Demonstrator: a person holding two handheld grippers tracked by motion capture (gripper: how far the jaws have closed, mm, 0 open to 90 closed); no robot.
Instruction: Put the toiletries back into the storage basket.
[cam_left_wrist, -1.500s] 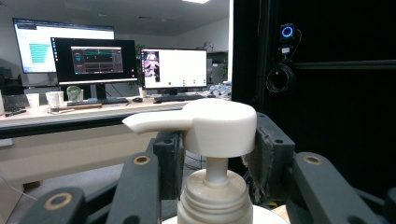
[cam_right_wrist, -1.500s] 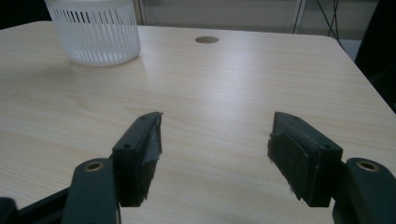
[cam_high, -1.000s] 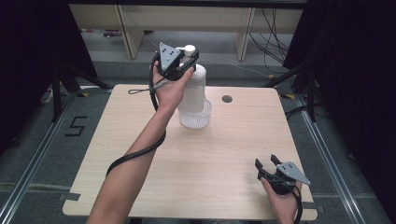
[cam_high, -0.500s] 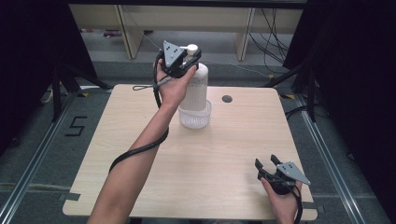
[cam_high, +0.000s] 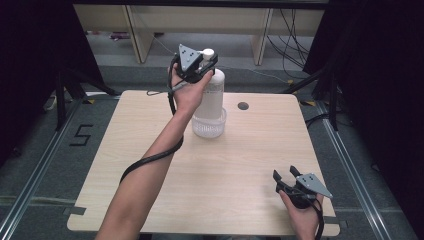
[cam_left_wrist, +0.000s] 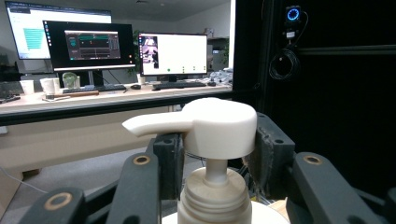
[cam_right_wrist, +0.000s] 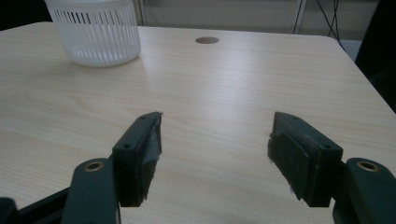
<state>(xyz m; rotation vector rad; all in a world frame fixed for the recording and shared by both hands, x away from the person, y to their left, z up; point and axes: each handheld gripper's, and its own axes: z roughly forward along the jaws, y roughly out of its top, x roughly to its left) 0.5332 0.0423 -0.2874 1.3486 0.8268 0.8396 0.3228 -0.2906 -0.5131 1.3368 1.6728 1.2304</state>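
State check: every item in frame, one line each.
Pump bottle: upright, standing in the basket, pump head between the left jaws.
Basket: upright on the table.
Left hand-held gripper: shut on the pump head.
Right hand-held gripper: open, holding nothing, low over the table.

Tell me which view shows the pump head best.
Left gripper view: the pump head sits close up between the left gripper's fingers. The high view shows it small, atop the bottle; the right gripper view catches the basket.
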